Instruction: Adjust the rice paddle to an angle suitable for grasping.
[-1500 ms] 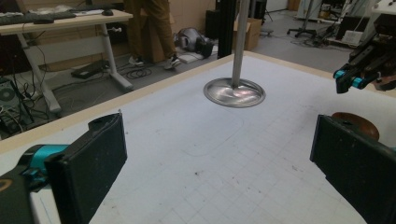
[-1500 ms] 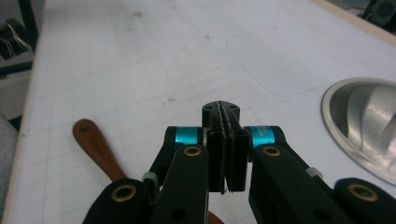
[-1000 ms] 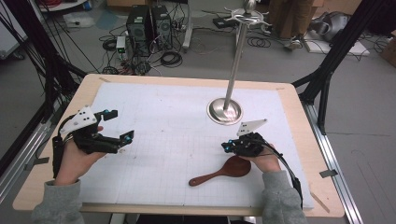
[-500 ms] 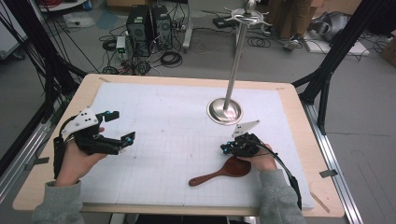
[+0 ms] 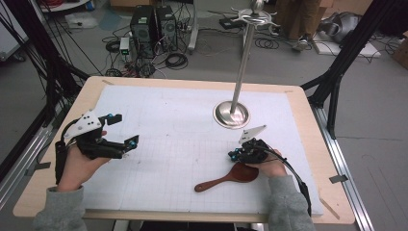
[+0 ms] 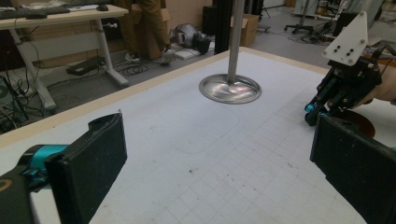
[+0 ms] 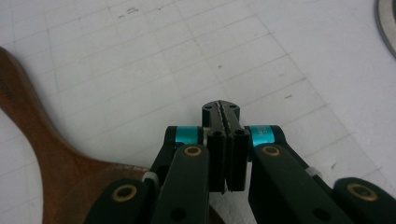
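A dark wooden spoon (image 5: pixel 226 178) lies on the white mat near the front edge, with its bowl to the right and its handle pointing left. My right gripper (image 5: pixel 233 155) hovers just above the bowl's far edge. In the right gripper view its jaws (image 7: pixel 223 109) are pressed together with nothing between them, and the spoon (image 7: pixel 42 154) lies to their left. My left gripper (image 5: pixel 124 129) is held over the mat's left side. Its pads (image 6: pixel 93 158) stand wide apart and empty. A steel stand (image 5: pixel 232 114) with a tall pole rises at the back right.
The stand's round base (image 6: pixel 229 88) sits past my right gripper (image 6: pixel 343 88) in the left gripper view. The white gridded mat (image 5: pixel 183 125) covers a wooden table (image 5: pixel 308 144). Computers, cables and black frame legs are on the floor beyond.
My right gripper has crept slightly toward the front edge over the spoon's bowl, still shut. The left gripper and the spoon have not moved.
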